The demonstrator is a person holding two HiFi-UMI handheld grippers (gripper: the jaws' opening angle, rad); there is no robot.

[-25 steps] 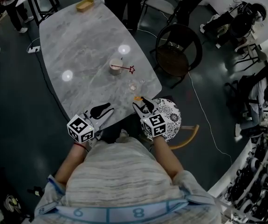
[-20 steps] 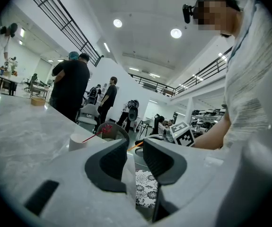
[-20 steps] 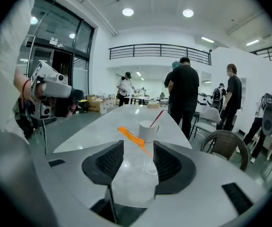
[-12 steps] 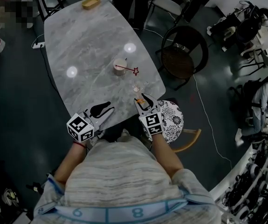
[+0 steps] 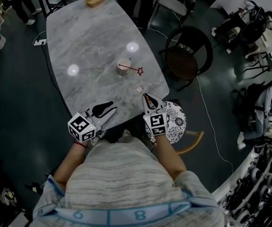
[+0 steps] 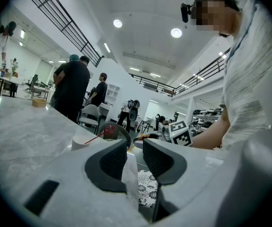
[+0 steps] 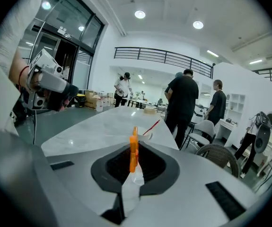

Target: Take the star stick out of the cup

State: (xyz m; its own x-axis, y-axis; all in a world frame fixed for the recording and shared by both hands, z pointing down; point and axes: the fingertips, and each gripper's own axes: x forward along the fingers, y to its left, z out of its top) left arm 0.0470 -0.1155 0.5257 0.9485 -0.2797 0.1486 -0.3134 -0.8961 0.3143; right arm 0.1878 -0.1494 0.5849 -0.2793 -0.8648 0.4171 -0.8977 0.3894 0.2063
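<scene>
We see the star stick [image 5: 132, 69], thin, red and tipped by an outlined star, leaning from the pale cup [image 5: 123, 65]; left gripper [image 5: 108, 109] jaws spread, right gripper [image 5: 146, 97] jaws just closed on nothing.

— What sort of place are we in?

— We take it for a robotics lab in a big open hall: white walls, ceiling spotlights [image 7: 140, 14], and a railed mezzanine [image 7: 164, 56] at the far end.

— What else tells us?

— Our marble bench [image 5: 93, 41] stands on a dark floor [image 5: 13, 108], with a power strip [image 5: 39, 42] lying to its left. Racks of dark gear [image 5: 263, 183] crowd the near right. People [image 7: 183, 98] stand about far off. The left hand-held gripper [image 5: 111, 109] bears a marker cube [image 5: 81, 129].
</scene>
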